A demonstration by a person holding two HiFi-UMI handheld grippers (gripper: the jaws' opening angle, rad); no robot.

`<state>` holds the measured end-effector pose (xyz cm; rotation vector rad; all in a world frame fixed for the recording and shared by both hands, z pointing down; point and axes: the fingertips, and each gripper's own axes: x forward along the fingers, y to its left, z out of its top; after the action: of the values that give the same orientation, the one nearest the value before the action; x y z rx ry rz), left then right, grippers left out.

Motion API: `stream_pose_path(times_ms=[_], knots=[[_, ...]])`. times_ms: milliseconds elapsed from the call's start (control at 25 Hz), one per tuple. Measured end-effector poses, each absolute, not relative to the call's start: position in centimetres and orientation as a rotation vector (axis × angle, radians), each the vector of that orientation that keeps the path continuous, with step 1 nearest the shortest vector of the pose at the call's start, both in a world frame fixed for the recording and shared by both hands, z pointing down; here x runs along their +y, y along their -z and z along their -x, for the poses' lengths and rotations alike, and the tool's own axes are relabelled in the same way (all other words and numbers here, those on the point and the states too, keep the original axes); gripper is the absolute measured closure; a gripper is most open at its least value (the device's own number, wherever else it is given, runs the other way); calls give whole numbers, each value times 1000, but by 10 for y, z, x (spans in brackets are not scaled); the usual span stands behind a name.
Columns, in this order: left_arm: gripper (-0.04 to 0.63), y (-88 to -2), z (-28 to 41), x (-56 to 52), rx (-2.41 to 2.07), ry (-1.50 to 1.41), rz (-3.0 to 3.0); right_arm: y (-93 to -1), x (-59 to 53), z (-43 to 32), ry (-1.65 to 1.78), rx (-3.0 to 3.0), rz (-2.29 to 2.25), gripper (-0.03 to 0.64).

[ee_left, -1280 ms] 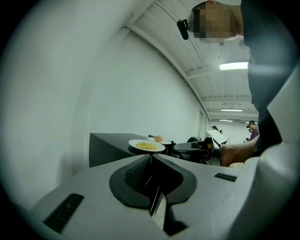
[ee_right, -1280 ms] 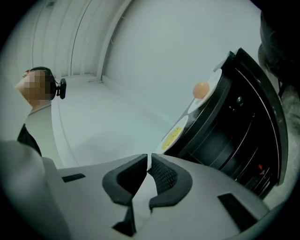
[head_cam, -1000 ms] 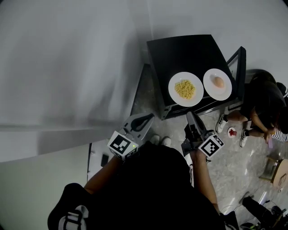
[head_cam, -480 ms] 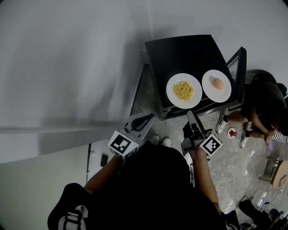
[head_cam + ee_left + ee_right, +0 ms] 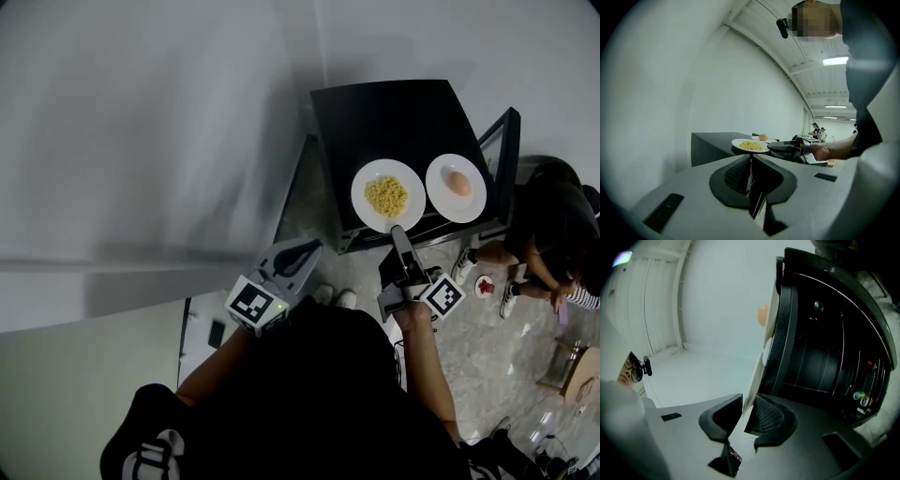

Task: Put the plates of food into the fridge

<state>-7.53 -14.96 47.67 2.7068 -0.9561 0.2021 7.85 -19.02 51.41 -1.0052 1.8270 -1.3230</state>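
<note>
Two white plates stand on top of the black fridge (image 5: 394, 112): a noodle plate (image 5: 387, 196) nearer the front and an egg plate (image 5: 456, 187) to its right. My right gripper (image 5: 397, 234) is at the noodle plate's near rim. In the right gripper view that rim (image 5: 759, 366) fills the narrow gap between the jaws of the right gripper (image 5: 747, 413), and the egg (image 5: 762, 315) shows beyond. My left gripper (image 5: 305, 249) hangs back to the left, shut and holding nothing. From the left gripper view (image 5: 751, 161) I see the noodle plate (image 5: 750, 145) and the right gripper (image 5: 783, 146) reaching it.
The fridge door (image 5: 502, 150) stands open to the right; the dark interior (image 5: 820, 357) has shelves and small bottles (image 5: 860, 397). A person (image 5: 548, 225) crouches on the floor right of the fridge. A pale wall runs along the left.
My right gripper has moved forward from below the fridge front to the noodle plate's near rim. The left gripper has stayed where it was.
</note>
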Motion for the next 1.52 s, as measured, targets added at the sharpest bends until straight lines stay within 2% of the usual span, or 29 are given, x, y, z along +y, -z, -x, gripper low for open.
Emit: stream_pose_path(times_ms=[800,1520], knots=[[563,-479,81,-162,-953,-213,-2696,-517,-190,-82,1474,1539,903,571],[563,-481,60,-106,-855,-224,-2730,-524,-86,-105,1486,1529,909,577]])
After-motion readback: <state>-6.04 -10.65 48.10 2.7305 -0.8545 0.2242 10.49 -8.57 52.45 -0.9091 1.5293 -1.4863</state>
